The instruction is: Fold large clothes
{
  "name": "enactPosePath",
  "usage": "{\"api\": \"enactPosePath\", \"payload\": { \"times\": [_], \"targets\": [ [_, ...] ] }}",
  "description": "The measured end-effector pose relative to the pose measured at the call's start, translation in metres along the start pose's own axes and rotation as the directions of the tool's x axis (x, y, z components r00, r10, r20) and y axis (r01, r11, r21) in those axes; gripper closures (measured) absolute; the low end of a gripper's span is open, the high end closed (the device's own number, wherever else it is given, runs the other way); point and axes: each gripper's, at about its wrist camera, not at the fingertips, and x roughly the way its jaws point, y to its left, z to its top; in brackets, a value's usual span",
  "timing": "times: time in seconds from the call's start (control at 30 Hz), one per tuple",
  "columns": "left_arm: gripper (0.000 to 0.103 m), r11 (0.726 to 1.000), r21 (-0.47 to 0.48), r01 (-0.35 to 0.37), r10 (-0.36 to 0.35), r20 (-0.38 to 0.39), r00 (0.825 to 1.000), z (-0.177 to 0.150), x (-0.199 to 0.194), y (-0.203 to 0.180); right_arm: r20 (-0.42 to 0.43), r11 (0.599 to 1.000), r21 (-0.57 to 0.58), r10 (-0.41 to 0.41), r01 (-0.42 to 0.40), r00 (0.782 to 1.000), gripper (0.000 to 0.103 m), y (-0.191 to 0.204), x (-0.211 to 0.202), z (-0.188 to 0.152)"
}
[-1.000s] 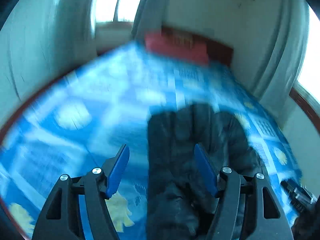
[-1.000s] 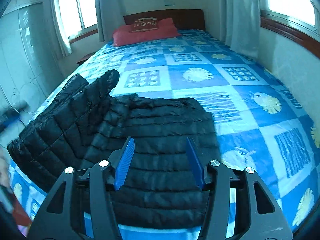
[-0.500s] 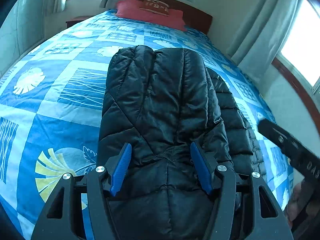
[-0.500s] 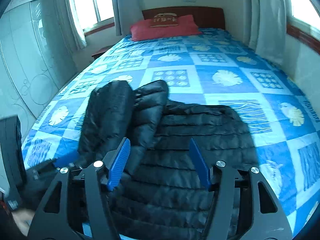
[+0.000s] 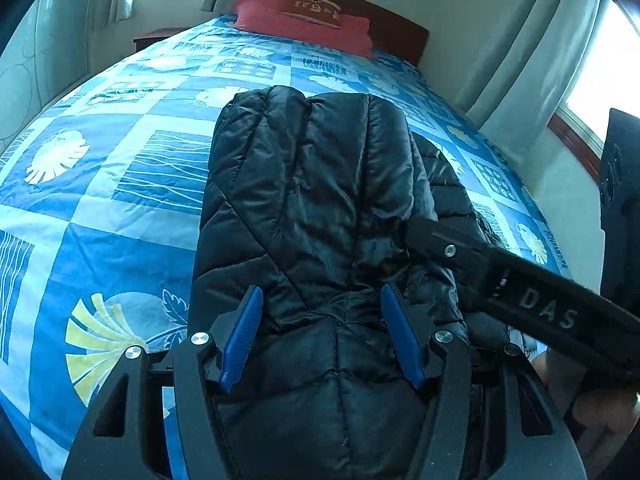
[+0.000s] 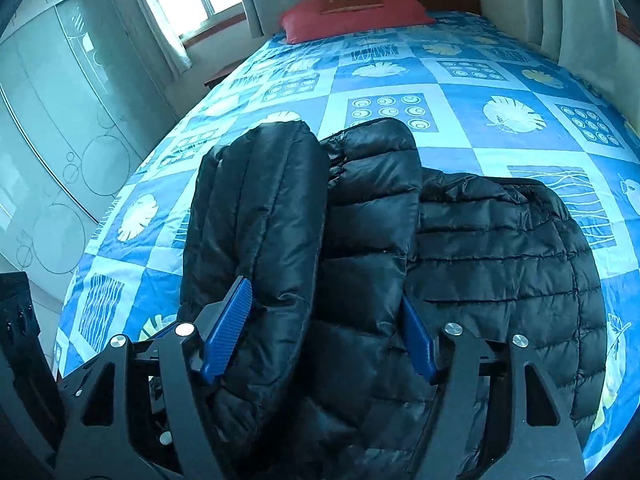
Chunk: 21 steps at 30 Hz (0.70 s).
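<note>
A black quilted puffer jacket (image 5: 320, 208) lies on the near end of a bed with a blue patterned cover (image 5: 100, 184). In the left wrist view a raised fold of it runs away from me. My left gripper (image 5: 322, 336) is open, its blue fingers on either side of that fold's near end. My right gripper (image 6: 320, 332) is open, straddling the near part of the jacket (image 6: 480, 260) where two padded rolls rise side by side. The right gripper's black body (image 5: 520, 296) crosses the right of the left wrist view.
Red pillows (image 6: 352, 12) lie at a dark wooden headboard (image 5: 360, 12) at the far end. Curtained windows stand on both sides. A glass-fronted wardrobe (image 6: 60, 128) stands left of the bed. A small bedside table (image 5: 152, 38) is at the far left.
The left gripper swung onto the jacket's raised fold and steadied there. The right gripper moved left and lower over the jacket, closer to the left one. Both stayed open.
</note>
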Motion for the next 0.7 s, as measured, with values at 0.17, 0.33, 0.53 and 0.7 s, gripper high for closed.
{"api": "enactPosePath", "payload": {
  "times": [0.17,0.33,0.53,0.7],
  "targets": [
    [0.043,1.0,0.004,0.004,-0.004,-0.008,1.0,0.0,0.004,-0.001,0.005,0.999,-0.032,-0.01,0.01,1.0,0.084,0.004,0.003,-0.004],
    [0.042,0.998,-0.002,0.056,-0.056,-0.005,0.998,0.005,-0.005,-0.001,0.072,1.0,-0.017,-0.004,0.005,0.997,0.093,-0.007,-0.014,-0.001],
    [0.041,0.992,0.004,0.127,-0.127,0.013,0.992,0.014,-0.024,-0.012,0.112,0.999,0.032,-0.027,0.024,0.993,0.095,-0.041,-0.034,0.006],
    [0.041,0.996,0.031,0.088,-0.089,0.015,0.996,0.014,-0.02,-0.02,0.162,0.989,0.079,-0.134,0.122,0.978,0.095,-0.081,-0.055,0.007]
  ]
}}
